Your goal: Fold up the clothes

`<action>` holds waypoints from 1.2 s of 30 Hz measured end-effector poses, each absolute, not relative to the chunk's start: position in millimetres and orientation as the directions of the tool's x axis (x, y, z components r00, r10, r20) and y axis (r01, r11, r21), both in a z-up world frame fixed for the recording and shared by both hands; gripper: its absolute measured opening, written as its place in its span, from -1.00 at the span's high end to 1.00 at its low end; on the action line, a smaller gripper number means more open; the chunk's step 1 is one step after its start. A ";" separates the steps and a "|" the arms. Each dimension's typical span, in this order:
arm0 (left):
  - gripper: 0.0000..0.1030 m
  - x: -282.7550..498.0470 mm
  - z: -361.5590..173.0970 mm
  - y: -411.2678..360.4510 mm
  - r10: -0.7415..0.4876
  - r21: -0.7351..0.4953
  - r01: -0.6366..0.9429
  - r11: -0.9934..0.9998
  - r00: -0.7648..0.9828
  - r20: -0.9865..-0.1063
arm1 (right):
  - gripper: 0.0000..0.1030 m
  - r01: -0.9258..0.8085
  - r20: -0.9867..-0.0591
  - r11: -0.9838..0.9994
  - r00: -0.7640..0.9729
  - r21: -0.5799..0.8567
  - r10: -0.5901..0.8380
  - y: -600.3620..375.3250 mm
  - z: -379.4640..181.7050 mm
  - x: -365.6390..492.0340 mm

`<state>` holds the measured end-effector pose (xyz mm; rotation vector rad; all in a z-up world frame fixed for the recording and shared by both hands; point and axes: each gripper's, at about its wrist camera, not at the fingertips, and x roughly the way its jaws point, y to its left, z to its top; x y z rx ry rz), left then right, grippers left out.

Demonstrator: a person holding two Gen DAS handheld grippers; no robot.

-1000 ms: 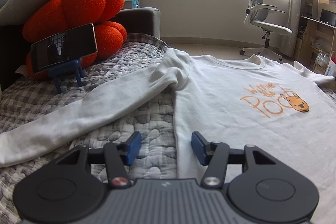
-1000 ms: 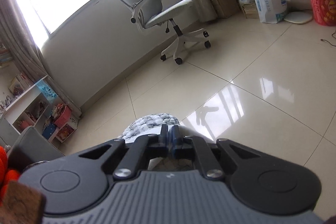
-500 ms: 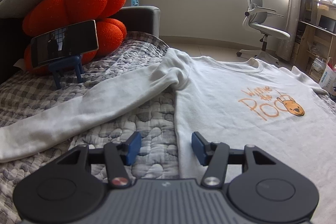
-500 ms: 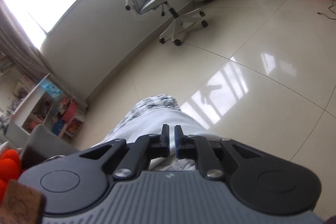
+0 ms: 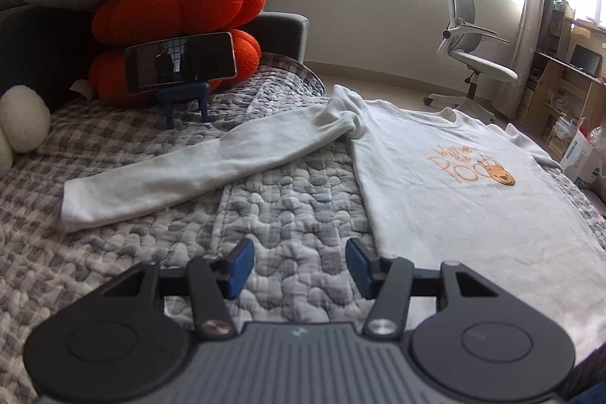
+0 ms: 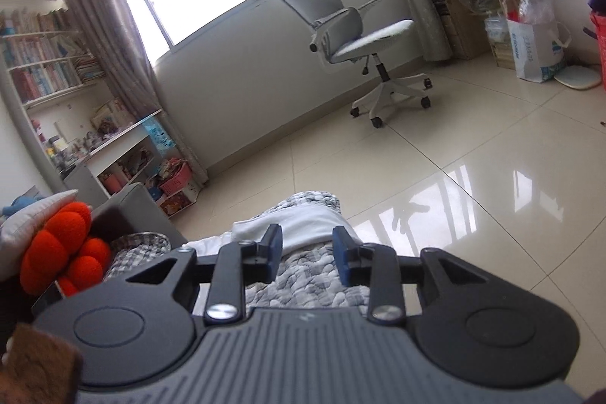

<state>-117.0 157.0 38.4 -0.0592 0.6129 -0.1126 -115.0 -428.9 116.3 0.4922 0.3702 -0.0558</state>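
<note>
**The shirt is laid out flat, but no fold is made yet**

The white shirt [image 5: 447, 184] lies spread out, front side up, on the grey quilt [image 5: 295, 199]. You can see the orange bear picture [image 5: 473, 169] on its chest. It sits ahead of the left gripper [image 5: 295, 262] and off to that gripper's right side. One long sleeve [image 5: 204, 169] sticks straight out, ahead of the left gripper and off to its left. The other sleeve [image 6: 303, 226] lies at the far end of the quilt, just ahead of the right gripper [image 6: 306, 252].

So the laying-out part looks done. The folding itself looks not begun: both sleeves are out and the body is one flat sheet. I think the sleeves need to be turned in, then the body folded over.

The left gripper hangs over the quilt with its jaws apart and nothing in them. The shirt's side edge is right next to its right finger. The right gripper's jaws have just been opening. There is a gap between them now, and nothing is between them; the sleeve lies past the tips.

Farther out, an orange pumpkin cushion [image 5: 178, 6] and a phone on a blue stand [image 5: 181, 63] sit far ahead of the left gripper. A grey office chair [image 6: 352, 36] stands on the shiny floor well past the right gripper.
</note>
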 end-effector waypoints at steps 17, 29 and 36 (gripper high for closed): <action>0.55 -169.6 40.4 164.0 -0.205 -0.191 0.113 0.975 0.786 -0.583 | 0.13 -0.150 -0.495 0.968 0.837 0.202 0.233 -342.5 97.6 -190.4; 0.65 -166.9 31.6 163.1 -0.324 -0.329 0.141 0.934 0.724 -0.608 | 0.13 -0.170 -0.559 0.933 0.761 0.318 0.329 -322.1 47.5 -181.0; 0.65 -167.1 25.3 152.4 -0.425 -0.393 0.211 0.895 0.669 -0.610 | 0.13 -0.121 -0.578 0.923 0.748 0.366 0.327 -324.3 34.7 -181.0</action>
